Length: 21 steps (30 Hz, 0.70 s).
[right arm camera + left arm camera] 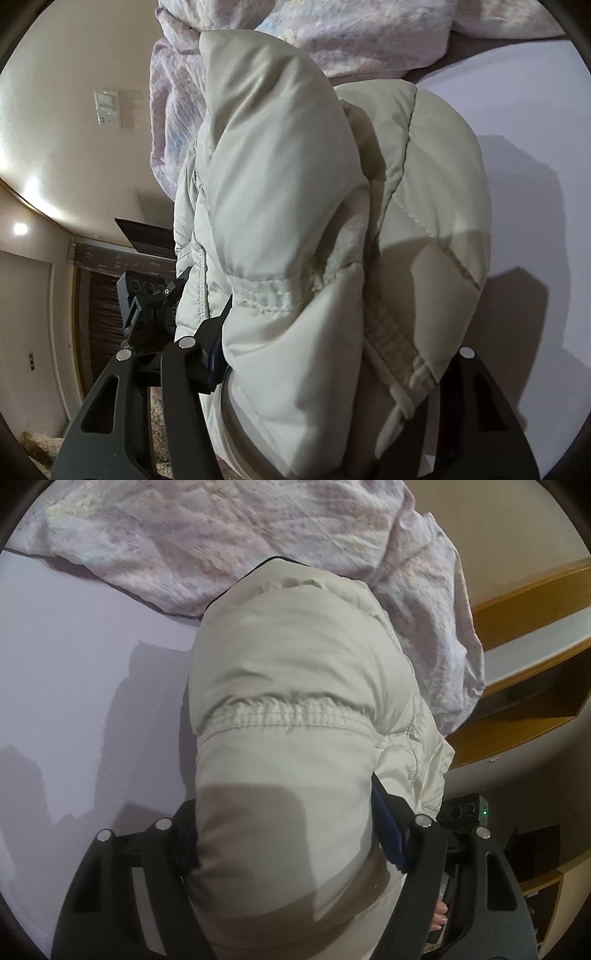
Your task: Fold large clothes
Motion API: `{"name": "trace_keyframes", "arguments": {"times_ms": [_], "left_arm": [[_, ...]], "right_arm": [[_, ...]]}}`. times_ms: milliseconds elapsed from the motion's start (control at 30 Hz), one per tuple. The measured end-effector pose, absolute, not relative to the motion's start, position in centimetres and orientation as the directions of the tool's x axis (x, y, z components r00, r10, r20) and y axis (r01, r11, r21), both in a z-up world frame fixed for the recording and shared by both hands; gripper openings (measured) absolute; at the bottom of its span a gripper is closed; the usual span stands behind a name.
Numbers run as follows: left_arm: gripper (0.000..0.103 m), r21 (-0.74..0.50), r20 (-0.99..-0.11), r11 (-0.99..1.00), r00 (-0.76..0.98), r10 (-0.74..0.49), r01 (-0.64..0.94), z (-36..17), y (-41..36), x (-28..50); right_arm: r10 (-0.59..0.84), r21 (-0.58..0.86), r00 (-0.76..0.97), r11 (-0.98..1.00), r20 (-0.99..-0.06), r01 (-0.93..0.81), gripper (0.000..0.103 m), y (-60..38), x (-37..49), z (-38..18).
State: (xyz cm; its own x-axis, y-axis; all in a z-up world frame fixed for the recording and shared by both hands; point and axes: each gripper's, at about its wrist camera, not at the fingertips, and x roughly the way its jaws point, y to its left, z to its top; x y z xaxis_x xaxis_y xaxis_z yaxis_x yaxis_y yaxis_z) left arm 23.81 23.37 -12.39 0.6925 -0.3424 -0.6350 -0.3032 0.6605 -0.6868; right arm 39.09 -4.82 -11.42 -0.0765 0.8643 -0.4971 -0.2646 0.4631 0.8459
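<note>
A cream puffer jacket (291, 679) with an elastic gathered seam fills the middle of the left wrist view and hangs over the pale lilac bed sheet (74, 672). My left gripper (284, 834) is shut on a thick bunch of it; the fabric bulges between the two black fingers (391, 834). In the right wrist view the same jacket (295, 206) is bunched and folded over. My right gripper (328, 354) is shut on it, its left finger (210, 347) pressed on the fabric, the right finger mostly hidden. My left gripper also shows beyond the jacket's left edge (162, 295).
A crumpled pink-lilac patterned duvet (229, 542) lies at the head of the bed, also in the right wrist view (354, 33). Wooden shelving (532, 642) stands right of the bed. A black power strip (465, 810) sits below. A wall switch plate (107, 109) is on the left.
</note>
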Motion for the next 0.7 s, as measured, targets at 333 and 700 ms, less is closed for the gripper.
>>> {"name": "trace_keyframes", "arguments": {"times_ms": [333, 700], "left_arm": [[0.078, -0.480, -0.751, 0.810, 0.635, -0.181, -0.337, -14.0, 23.6, 25.5], [0.090, -0.303, -0.754, 0.889, 0.657, -0.003, -0.343, -9.2, 22.7, 22.4]], "right_arm": [[0.764, 0.740, 0.007, 0.627, -0.645, -0.243, 0.074, -3.3, 38.6, -13.4], [0.603, 0.531, 0.279, 0.794, -0.747, -0.295, 0.085, -8.0, 36.2, -5.6]]}}
